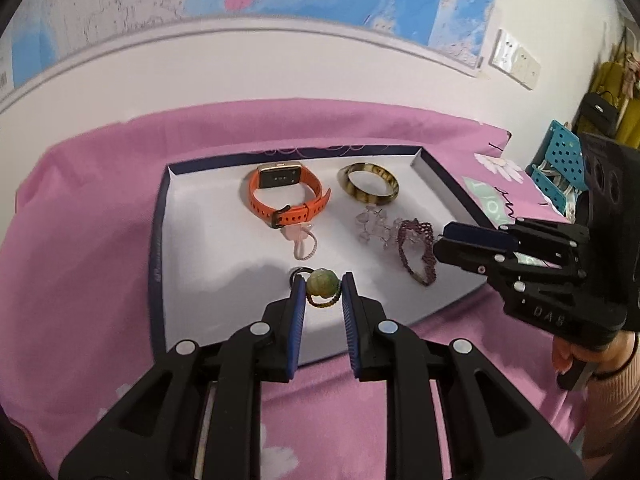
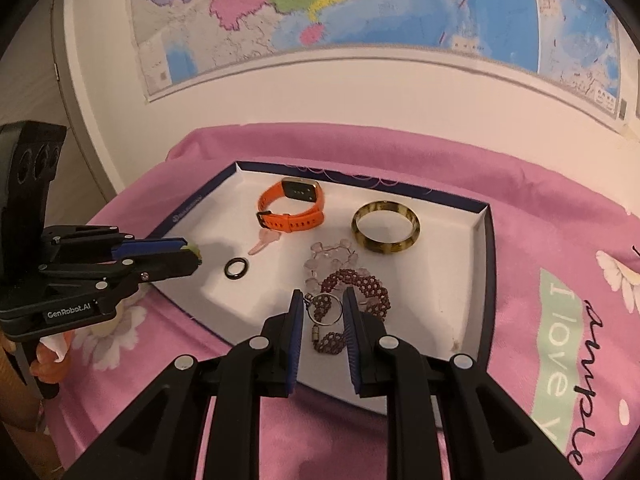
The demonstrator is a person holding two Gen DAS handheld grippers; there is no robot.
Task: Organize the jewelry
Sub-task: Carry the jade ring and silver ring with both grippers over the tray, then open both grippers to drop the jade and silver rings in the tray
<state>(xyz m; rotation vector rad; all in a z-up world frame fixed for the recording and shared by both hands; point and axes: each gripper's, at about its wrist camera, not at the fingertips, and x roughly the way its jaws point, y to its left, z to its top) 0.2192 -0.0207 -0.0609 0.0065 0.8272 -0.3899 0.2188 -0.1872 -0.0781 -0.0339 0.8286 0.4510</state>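
A shallow white tray (image 1: 192, 216) (image 2: 476, 240) holds an orange watch (image 1: 286, 194) (image 2: 292, 208), a brown mottled bangle (image 1: 369, 183) (image 2: 386, 229), a pale crystal bracelet (image 1: 374, 226) (image 2: 332, 256), a dark red beaded bracelet (image 1: 418, 250) (image 2: 360, 288), a pink charm (image 1: 302, 242) (image 2: 266, 240) and a black ring (image 2: 236, 269). My left gripper (image 1: 322, 286) (image 2: 192, 254) is shut on a green bead ring (image 1: 320, 282), above the tray's near left part. My right gripper (image 2: 320, 308) (image 1: 440, 240) is open around the red bracelet's metal loop (image 2: 325, 310).
The tray sits on a pink flowered cloth (image 1: 80, 260) (image 2: 560, 280). A map hangs on the wall behind (image 2: 360, 8). A blue perforated basket (image 1: 560, 164) and yellow bags (image 1: 612, 92) stand at the far right.
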